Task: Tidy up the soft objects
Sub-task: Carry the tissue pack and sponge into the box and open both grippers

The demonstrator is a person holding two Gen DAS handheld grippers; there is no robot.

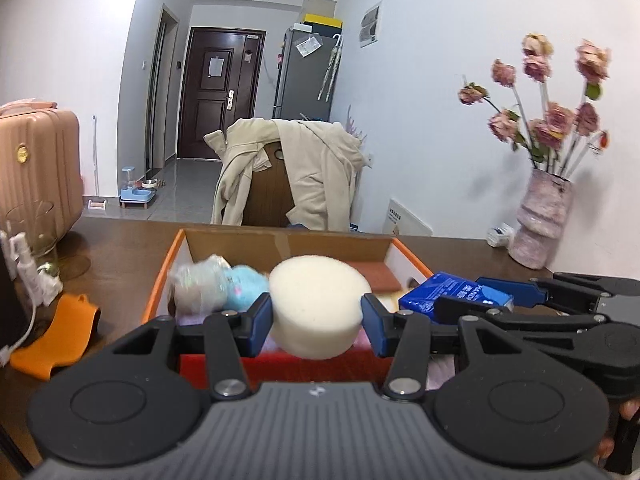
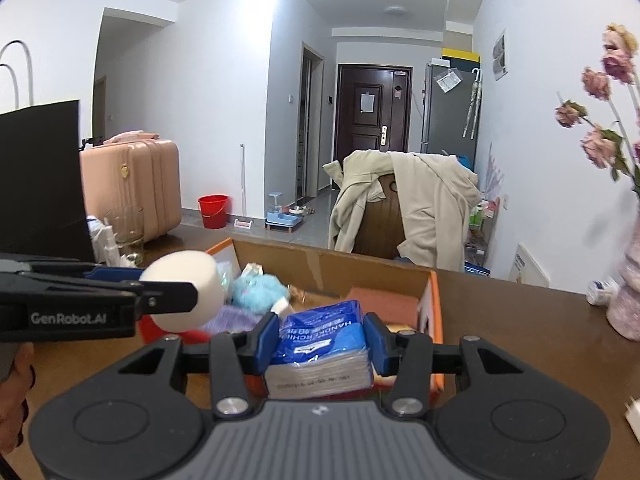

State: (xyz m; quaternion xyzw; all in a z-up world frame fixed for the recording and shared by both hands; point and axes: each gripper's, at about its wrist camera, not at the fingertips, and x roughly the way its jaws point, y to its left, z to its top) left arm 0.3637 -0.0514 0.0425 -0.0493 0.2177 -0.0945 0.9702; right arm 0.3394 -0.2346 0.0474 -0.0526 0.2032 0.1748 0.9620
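1. A dark wooden tabletop [image 2: 520, 320] is shown, on which an open cardboard box [image 1: 288, 246] with orange outer walls has been placed. A home room with a door, a fridge and a chair draped with a beige coat is seen behind it.

2. The left tongs [image 1: 318, 314] are closed around a white round foam sponge [image 1: 316, 308], which is gripped at its sides by the blue pads and held above the near part of the box. In the right wrist view the same sponge [image 2: 188, 288] is seen raised at the left, over the box's near left corner.

3. The right tongs [image 2: 322, 340] are closed on a blue pack of paper tissues [image 2: 320, 344], held over the near right part of the box. The pack is pinched between both pads, and its plastic wrap is slightly squeezed.

4. Several soft things are already lying inside the box: a light blue plush toy [image 2: 260, 290], a clear-wrapped pale bundle [image 1: 200, 284], something lilac beneath, and a flat reddish-brown pad [image 1: 374, 274] toward the far right. What exactly the bundle is cannot be told, as it is blurred.

5. The task is judged to be well under way: part of the items have been gathered in the box, while the sponge and the tissue pack are not yet set down.

6. Outside the box, an orange soft-looking piece [image 1: 60, 340] is seen on the tabletop at the left; whether it belongs to the task cannot be told.
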